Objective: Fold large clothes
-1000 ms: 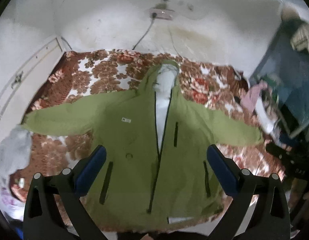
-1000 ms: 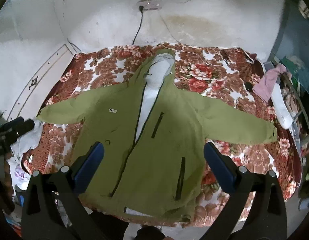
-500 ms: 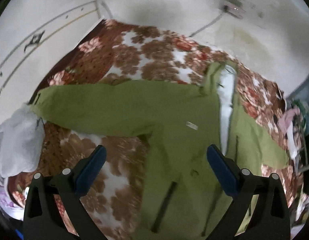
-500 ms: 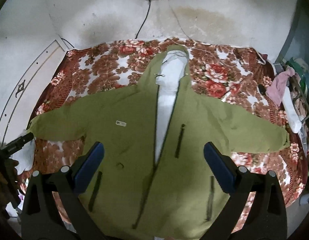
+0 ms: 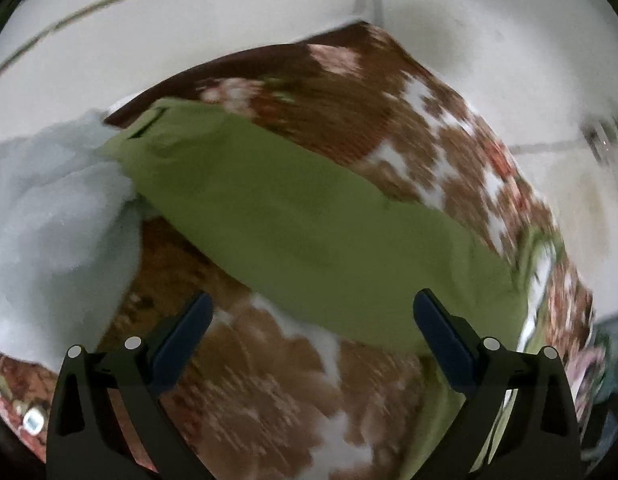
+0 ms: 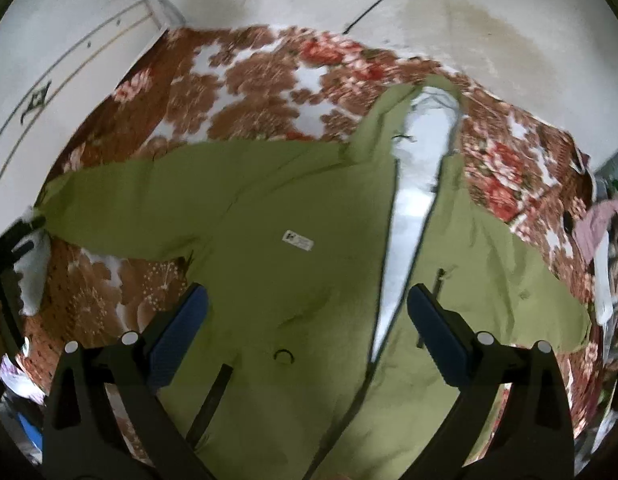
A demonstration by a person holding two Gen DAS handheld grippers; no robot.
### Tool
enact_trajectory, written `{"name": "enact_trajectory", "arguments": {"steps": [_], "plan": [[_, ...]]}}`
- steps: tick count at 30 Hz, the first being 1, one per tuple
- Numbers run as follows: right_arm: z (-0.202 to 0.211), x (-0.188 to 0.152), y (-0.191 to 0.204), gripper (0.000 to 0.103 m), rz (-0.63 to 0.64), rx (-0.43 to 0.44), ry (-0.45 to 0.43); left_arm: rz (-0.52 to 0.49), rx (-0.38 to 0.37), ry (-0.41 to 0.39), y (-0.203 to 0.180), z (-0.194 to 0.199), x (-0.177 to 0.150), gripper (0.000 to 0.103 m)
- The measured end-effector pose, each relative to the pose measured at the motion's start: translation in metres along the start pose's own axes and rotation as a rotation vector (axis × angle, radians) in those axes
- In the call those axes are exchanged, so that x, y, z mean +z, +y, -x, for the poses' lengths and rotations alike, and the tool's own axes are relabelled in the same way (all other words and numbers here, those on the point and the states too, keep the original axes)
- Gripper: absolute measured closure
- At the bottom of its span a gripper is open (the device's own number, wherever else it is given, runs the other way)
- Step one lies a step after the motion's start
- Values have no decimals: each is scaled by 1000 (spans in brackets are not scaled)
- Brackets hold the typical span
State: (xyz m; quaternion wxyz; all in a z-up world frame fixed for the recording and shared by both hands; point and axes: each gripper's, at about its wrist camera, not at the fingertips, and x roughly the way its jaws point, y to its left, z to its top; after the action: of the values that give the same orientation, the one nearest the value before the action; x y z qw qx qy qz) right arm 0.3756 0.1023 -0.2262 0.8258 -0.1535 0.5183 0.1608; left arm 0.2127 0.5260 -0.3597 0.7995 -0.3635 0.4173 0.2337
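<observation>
Our left gripper (image 5: 309, 316) has swung over toward the left sleeve (image 5: 293, 220) of the green jacket (image 6: 309, 264); a moment ago it looked at more of the jacket, and now the sleeve fills its view. Our right gripper (image 6: 307, 308) has dropped lower and closer over the jacket's chest.

The jacket lies flat on the flowery bed cover (image 6: 245, 80), front side up, with its arms spread out toward the left and right edges of the bed. Its zip is open, so we see the white lining (image 6: 413, 216) and the hood near the far edge by the wall. A small white label (image 6: 297, 241) sits on the chest. The cuff of the left sleeve reaches the bed's left edge and touches a pale cloth (image 5: 49, 216) there.

Both claws are spread wide and hold nothing. Each one hangs above the jacket, not touching it.
</observation>
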Motion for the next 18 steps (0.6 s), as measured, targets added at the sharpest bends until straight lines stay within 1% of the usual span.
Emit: {"name": "enact_trajectory", "arguments": {"steps": [1,2,4,7,8,9,11,12,14,18], "plan": [[-5,1,7,5,13,-3,2,36,10,-10,20,-11,8,5],[-11,2,13,5,26,-4,7,52,12,-14,31,-19,12,5],[-24,2,24,5,40,7,19,86,19,-23,53,-35,23,5],[-47,-1,37,5,51,0,43,142,-4,-19,79,-59,36,5],[-56,-4,41,5,53,-7,55,152,11,-18,89,-67,41,5],[-64,-6,44,5,52,-10,69,153,23,-22,95,-72,44,5],[-75,-9,49,5,53,-12,90,150,11,-41,106,-80,52,5],[-80,-11,52,5,63,-11,95,153,-6,-52,110,-83,55,5],[-85,-13,60,5,97,-16,91,151,-44,-71,115,-89,64,5],[-102,-13,77,5,146,-15,83,134,-43,-88,120,-102,76,5]]}}
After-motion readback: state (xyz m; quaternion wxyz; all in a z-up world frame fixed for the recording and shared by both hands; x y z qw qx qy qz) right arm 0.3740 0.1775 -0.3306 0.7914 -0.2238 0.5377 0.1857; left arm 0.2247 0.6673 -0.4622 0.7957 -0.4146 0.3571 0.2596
